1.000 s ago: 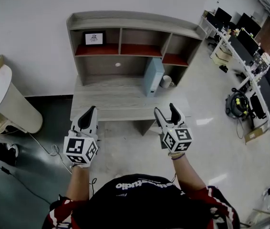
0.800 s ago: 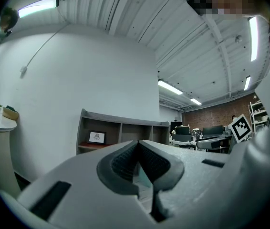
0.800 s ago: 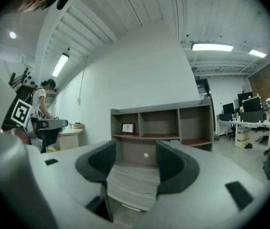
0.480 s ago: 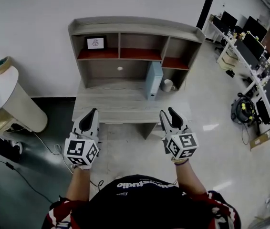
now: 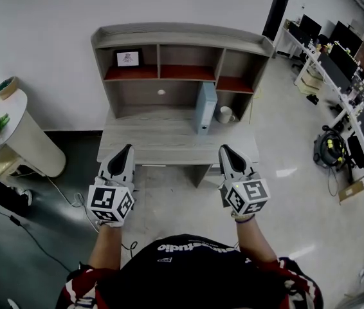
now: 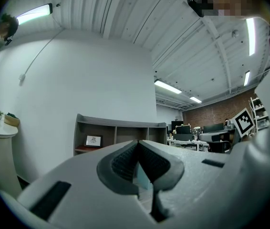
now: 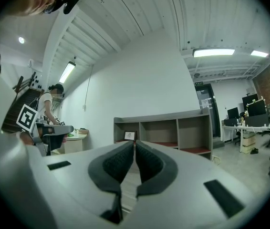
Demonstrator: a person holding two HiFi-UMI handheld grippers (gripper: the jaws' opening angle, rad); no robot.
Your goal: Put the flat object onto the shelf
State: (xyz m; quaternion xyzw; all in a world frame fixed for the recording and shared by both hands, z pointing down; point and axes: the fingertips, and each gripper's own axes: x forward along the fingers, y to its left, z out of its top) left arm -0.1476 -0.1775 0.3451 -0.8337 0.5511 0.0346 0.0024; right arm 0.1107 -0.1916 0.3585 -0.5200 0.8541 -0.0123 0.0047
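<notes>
Framed picture [image 5: 128, 58] being housed in shelf's [image 5: 182, 34] top-left compartment, blue folder [image 5: 206, 105] being stood beside mug [image 5: 226, 114], left gripper [image 5: 126, 148] being held closed, right gripper [image 5: 224, 148] just being closed on nothing

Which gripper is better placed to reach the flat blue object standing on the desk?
Right, probably: the right gripper, jaws just closed empty, sits nearer the flat blue object than the left gripper.
</notes>
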